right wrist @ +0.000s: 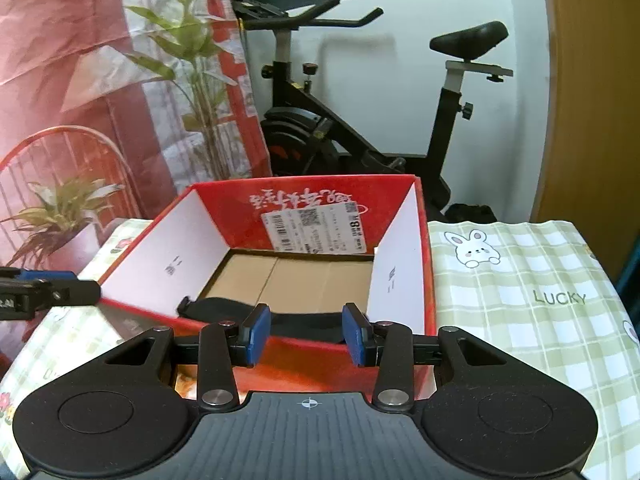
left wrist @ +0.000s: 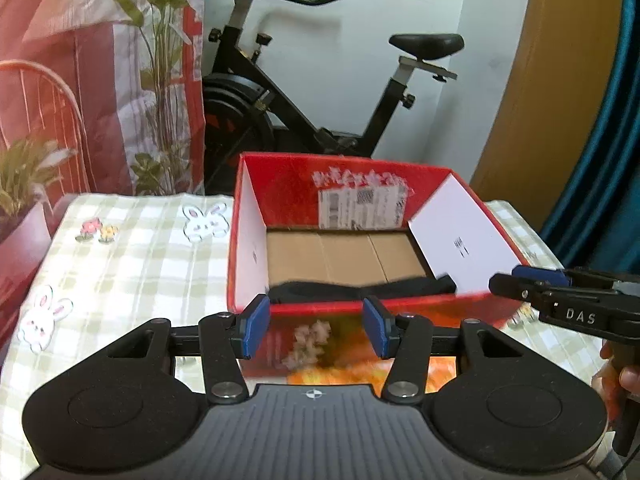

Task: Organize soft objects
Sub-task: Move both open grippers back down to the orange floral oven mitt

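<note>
A red cardboard box (left wrist: 288, 196) (right wrist: 224, 208) stands open on the checked tablecloth. A black soft cloth item (left wrist: 316, 291) (right wrist: 216, 306) lies flat on the box floor against its near wall. My left gripper (left wrist: 316, 326) hovers just in front of that near wall, open, with nothing between its blue pads. My right gripper (right wrist: 306, 334) is also open and empty, in front of the box's near wall further right. Each gripper shows at the edge of the other's view: the right gripper (left wrist: 520, 280) and the left gripper (right wrist: 68, 284).
The table wears a green checked cloth with rabbit prints (left wrist: 132, 256) (right wrist: 520, 280). Behind the table stand an exercise bike (left wrist: 304, 92), potted plants (left wrist: 160, 80) and a red wire chair (right wrist: 60, 152). A hand (left wrist: 628, 376) holds the right gripper's handle.
</note>
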The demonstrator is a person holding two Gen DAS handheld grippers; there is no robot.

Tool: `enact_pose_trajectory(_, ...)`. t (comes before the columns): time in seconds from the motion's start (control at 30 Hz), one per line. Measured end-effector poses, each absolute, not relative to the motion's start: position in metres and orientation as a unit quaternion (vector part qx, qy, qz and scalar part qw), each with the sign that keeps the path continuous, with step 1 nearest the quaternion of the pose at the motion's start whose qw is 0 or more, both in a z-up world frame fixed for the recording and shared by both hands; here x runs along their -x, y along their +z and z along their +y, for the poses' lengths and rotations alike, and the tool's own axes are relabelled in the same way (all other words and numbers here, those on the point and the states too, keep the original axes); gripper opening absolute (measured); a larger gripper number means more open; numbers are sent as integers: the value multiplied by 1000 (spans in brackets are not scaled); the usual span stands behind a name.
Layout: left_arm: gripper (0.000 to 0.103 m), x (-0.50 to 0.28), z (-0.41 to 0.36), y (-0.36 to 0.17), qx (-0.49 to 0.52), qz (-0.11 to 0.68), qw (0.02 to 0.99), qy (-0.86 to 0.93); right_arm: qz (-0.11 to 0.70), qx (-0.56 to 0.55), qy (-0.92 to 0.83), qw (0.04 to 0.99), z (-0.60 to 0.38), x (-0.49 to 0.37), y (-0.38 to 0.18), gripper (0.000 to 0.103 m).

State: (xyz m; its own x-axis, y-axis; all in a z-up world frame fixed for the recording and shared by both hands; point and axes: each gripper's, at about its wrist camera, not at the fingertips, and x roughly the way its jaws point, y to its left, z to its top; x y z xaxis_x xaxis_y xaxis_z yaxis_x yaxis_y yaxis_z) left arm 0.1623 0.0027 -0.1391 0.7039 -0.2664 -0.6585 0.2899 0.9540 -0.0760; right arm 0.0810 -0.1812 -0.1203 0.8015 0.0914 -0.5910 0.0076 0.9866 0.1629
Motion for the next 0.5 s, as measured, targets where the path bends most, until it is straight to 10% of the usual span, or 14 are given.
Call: enact_pose_trajectory(0.5, 54, -131, -10, -200, -10, 403, 896, -186, 345, -114, 11, 931, -168, -29, -167, 41)
